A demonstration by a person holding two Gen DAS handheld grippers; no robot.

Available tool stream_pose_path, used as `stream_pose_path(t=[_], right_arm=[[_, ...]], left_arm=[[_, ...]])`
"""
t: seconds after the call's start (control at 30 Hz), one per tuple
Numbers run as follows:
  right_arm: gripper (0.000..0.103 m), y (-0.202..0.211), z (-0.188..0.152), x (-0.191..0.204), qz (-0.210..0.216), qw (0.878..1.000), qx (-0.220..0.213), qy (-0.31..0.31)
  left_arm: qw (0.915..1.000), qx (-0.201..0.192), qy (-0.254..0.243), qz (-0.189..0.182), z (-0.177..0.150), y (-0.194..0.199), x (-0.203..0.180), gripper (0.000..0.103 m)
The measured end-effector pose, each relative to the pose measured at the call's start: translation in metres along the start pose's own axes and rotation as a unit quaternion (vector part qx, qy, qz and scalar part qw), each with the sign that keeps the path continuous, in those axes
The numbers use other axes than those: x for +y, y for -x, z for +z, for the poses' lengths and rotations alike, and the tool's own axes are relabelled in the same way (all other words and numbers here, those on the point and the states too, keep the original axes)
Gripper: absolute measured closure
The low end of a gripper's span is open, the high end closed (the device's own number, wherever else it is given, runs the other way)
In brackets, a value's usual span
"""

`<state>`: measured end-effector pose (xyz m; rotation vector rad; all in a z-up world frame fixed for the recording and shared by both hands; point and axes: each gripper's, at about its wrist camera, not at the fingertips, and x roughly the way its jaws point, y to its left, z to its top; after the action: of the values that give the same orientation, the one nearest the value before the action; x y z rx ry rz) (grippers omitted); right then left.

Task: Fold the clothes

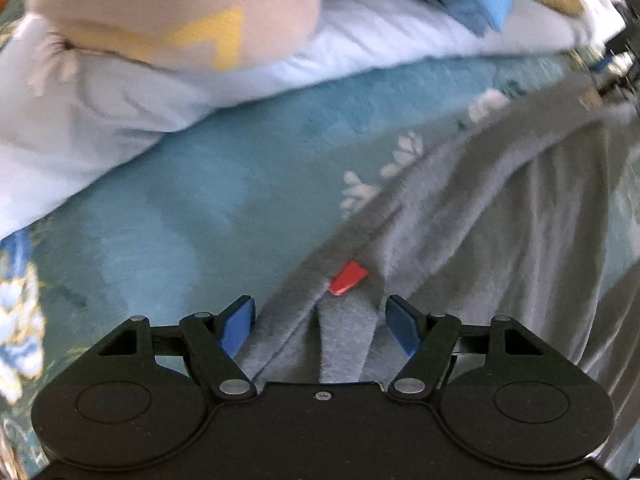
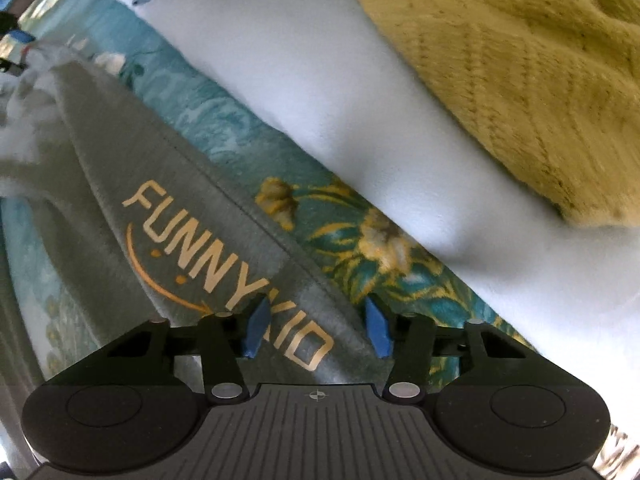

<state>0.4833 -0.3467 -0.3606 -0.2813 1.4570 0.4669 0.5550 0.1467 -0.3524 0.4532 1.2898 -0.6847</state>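
Seeing our left gripper fingers apart astride grey garment | right gripper fingers apart over its edge | bedspread beneath

Grey garment: soft brushed fleece cloth, matt, with a smooth red tab and flat tan printed lettering. Bedspread: teal floral cloth, short-napped, faintly sheened. Pale blue bedding: smooth matt fabric. Mustard knit: coarse, ribbed, rough. Beige plush item: velvety, matt. Left gripper and right gripper: matt black plastic bodies, dull metal pivot pins, blue rubbery-looking pads.
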Motion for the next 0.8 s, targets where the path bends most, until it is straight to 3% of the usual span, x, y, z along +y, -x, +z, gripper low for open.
stream_pose_path(t=[0.17, 0.2, 0.23, 0.37, 0.63, 0.8], right_arm=[[0.086, 0.001, 0.000, 0.001, 0.003, 1.000, 0.003, 0.018], [0.092, 0.002, 0.000, 0.001, 0.003, 1.000, 0.005, 0.021], [0.096, 0.002, 0.000, 0.002, 0.004, 1.000, 0.009, 0.024], [0.098, 0.000, 0.003, 0.011, -0.009, 0.999, 0.016, 0.043], [0.097, -0.005, 0.011, 0.020, -0.018, 0.997, 0.036, 0.069], [0.098, -0.005, 0.009, 0.029, -0.035, 0.995, 0.029, 0.087]], left_arm=[[0.9996, -0.024, -0.014, -0.010, 0.002, -0.008, -0.002, 0.040], [0.9994, -0.028, -0.012, -0.018, 0.004, -0.009, -0.002, 0.044], [0.9992, -0.029, -0.012, -0.022, 0.005, -0.010, -0.003, 0.055], [0.9988, -0.022, -0.042, -0.010, 0.007, -0.014, -0.016, 0.069], [0.9968, -0.016, -0.079, 0.003, 0.005, -0.012, -0.027, 0.075], [0.9950, -0.017, -0.098, 0.014, 0.004, -0.014, -0.035, 0.090]])
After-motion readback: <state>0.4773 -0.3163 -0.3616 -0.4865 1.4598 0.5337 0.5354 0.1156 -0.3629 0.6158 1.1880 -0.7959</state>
